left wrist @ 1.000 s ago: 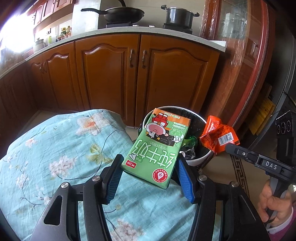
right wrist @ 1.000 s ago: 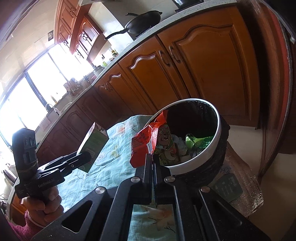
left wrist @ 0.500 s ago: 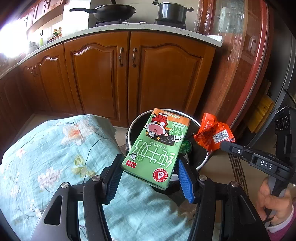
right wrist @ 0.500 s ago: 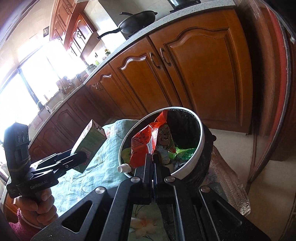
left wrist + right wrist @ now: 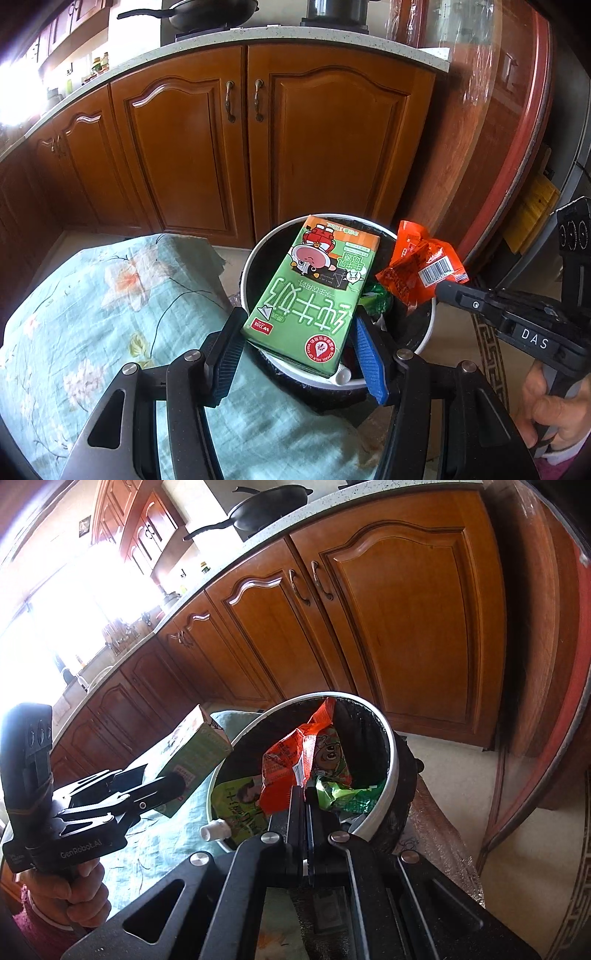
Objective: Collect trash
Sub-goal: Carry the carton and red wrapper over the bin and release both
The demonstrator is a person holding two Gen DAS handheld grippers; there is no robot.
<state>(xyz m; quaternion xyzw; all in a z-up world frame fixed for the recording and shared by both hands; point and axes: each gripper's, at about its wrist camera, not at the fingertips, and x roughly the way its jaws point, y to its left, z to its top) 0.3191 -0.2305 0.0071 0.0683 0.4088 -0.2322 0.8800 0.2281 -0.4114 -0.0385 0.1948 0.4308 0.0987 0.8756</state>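
Observation:
My left gripper (image 5: 299,328) is shut on a green milk carton (image 5: 314,291) and holds it over the near rim of a round white-rimmed trash bin (image 5: 428,325) lined with a black bag. My right gripper (image 5: 306,794) is shut on an orange snack wrapper (image 5: 291,764) and holds it over the bin's opening (image 5: 393,760). The wrapper shows at the right of the carton in the left wrist view (image 5: 417,273). The carton shows at the bin's left edge in the right wrist view (image 5: 192,757). Green wrappers (image 5: 343,794) and a pouch with a white cap (image 5: 236,808) lie inside the bin.
A table with a light blue floral cloth (image 5: 110,314) stands left of the bin. Brown kitchen cabinets (image 5: 258,147) are behind, with a pan (image 5: 210,14) and a pot on the counter. A red-framed glass door (image 5: 517,129) is at the right.
Both grippers have moved forward toward the bin. The carton and the wrapper now hang over its opening, and the bin looks larger and closer in both views.

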